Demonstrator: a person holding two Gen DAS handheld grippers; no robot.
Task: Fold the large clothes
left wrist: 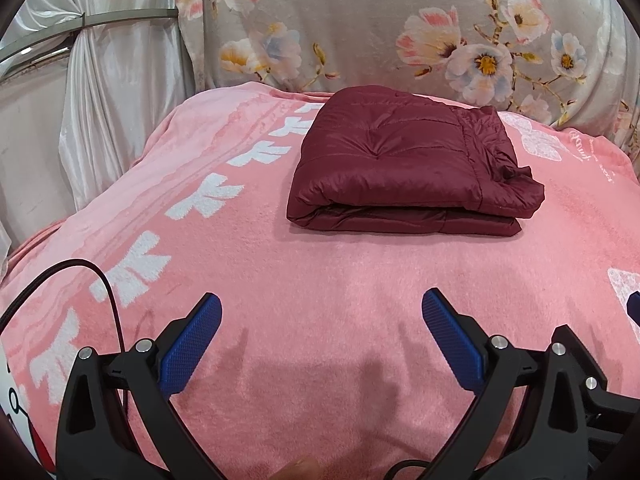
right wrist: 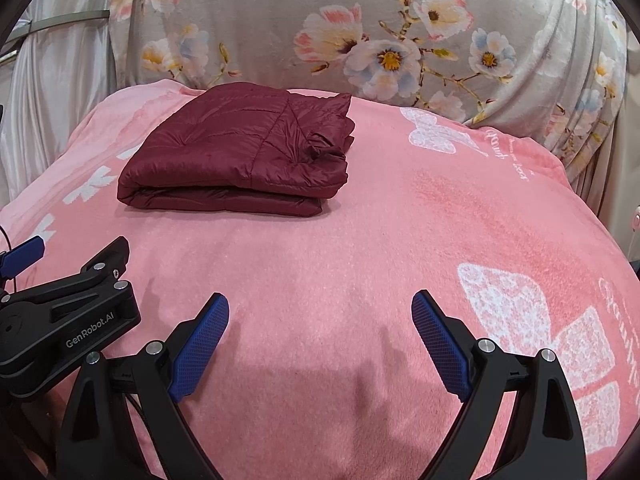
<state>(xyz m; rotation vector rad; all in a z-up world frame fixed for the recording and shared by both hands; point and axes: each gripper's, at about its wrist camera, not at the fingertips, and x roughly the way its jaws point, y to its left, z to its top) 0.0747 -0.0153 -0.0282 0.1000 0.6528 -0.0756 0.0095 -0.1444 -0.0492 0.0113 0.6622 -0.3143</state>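
Jacket [left wrist: 404,168] — maroon, quilted, folded into a squat bundle — lies on the pink blanket [left wrist: 320,280], ahead of both spread, empty grippers: left gripper [left wrist: 322,340] squarely facing it, right gripper [right wrist: 320,340] offset rightward.

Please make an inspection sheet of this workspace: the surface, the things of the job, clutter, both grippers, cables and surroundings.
Surface: pink blanket with white bow prints, spread flat.
Job's things: maroon puffer jacket, folded into a compact stack, lying on the blanket at its far end; one corner is bunched on its right side.
Clutter: nothing seen.
Grippers: left gripper open, empty, over bare blanket, apart from the jacket; right gripper open, empty, likewise apart.
Cables: thin black cable looping over the blanket beside the left gripper.
Surroundings: grey floral cloth behind the blanket; white satin curtain to the left.
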